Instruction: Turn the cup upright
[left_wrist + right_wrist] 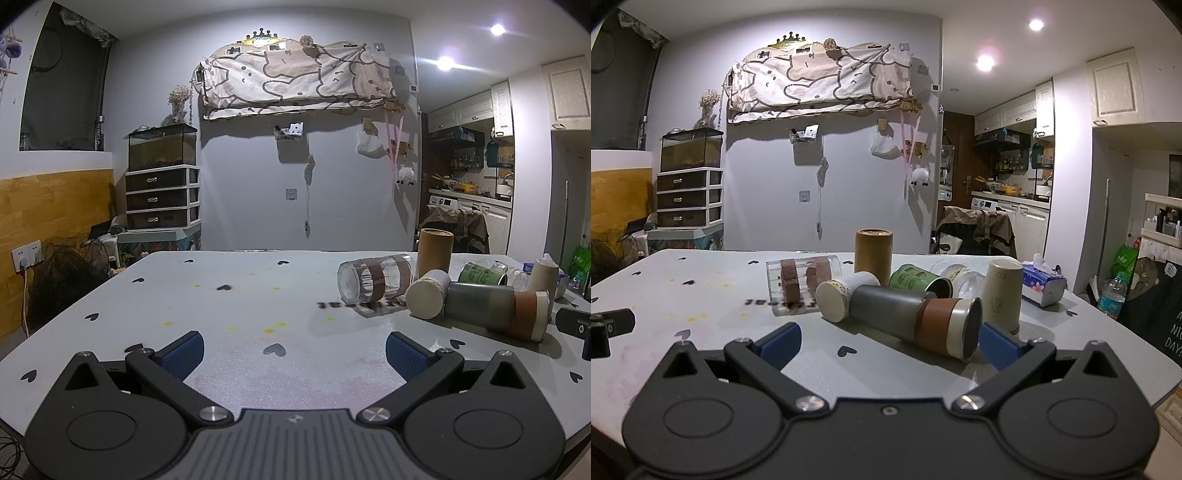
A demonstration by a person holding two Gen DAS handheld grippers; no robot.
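Note:
Several cups lie in a cluster on the grey table (pixel 701 295). A grey cup with a brown band (pixel 916 321) lies on its side nearest my right gripper (pixel 888 345), which is open and empty just in front of it. The same cup shows at the right in the left wrist view (pixel 495 308). A clear glass with brown bands (pixel 803 278) (pixel 376 278), a small white cup (pixel 842 295) (pixel 428 297) and a green cup (pixel 919 282) also lie on their sides. My left gripper (pixel 293 352) is open and empty over bare table.
A tan cylinder (pixel 873 254) and a beige cup (pixel 1003 295) stand behind the cluster. A tissue box (pixel 1043 286) sits at the far right. The table edge curves close on the right. The other gripper's tip shows at the edge of each view (pixel 576 325) (pixel 609 325).

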